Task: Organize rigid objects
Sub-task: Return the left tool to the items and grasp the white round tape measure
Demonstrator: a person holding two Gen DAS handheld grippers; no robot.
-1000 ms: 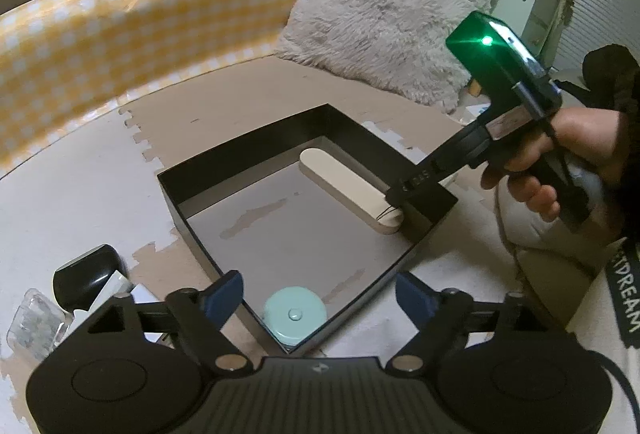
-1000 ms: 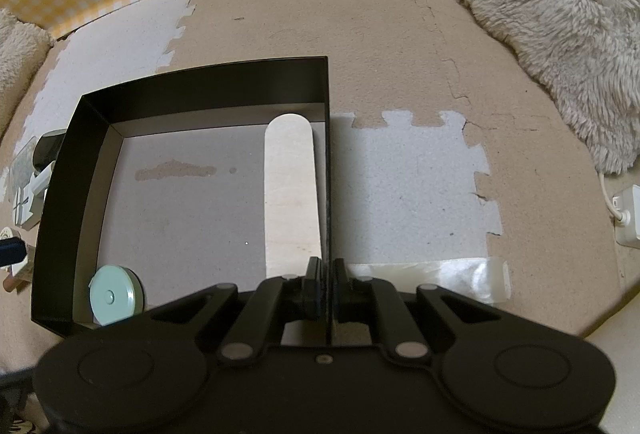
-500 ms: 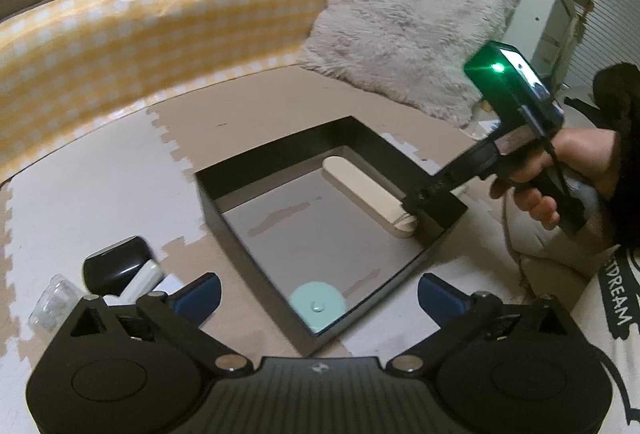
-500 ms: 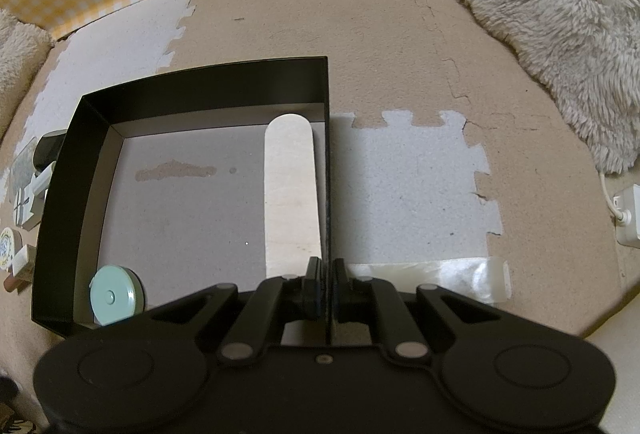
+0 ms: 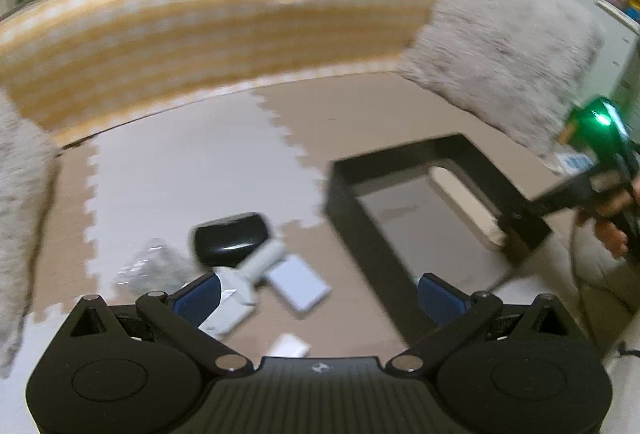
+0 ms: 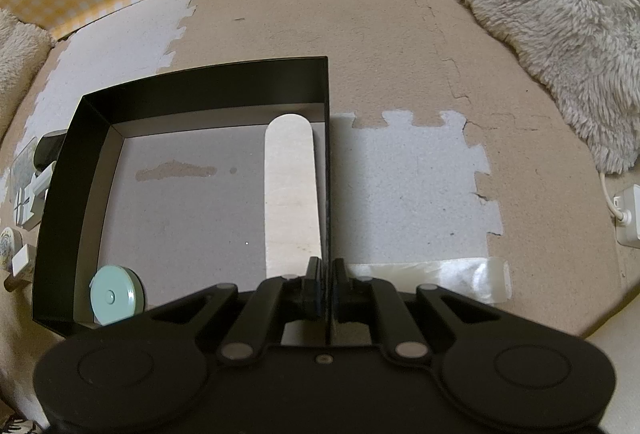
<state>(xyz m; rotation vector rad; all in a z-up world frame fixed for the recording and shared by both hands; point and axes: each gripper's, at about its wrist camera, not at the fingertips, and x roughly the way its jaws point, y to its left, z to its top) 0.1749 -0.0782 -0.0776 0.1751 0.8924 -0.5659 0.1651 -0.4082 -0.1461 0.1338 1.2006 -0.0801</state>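
A black open box (image 6: 200, 82) sits on the foam mat, also seen in the left wrist view (image 5: 400, 162). Inside lie a long pale wooden piece (image 6: 291, 190) along the right wall and a round mint-green case (image 6: 114, 298) in the near left corner. My right gripper (image 6: 327, 270) is shut on the box's right wall. My left gripper (image 5: 320, 294) is open and empty, above a pile of loose items left of the box: a black case (image 5: 232, 238), white flat pieces (image 5: 298, 284), a clear packet (image 5: 150, 270).
A yellow checked cushion wall (image 5: 200, 34) runs along the back. A fluffy pillow (image 6: 552, 14) lies at the right. A white plug with its cable (image 6: 624, 210) is at the far right. A clear tape strip (image 6: 440, 274) lies on the mat.
My left gripper has swung left, away from the box and over the pile of loose items; its view is blurred by motion. The right gripper has stayed shut on the box wall.
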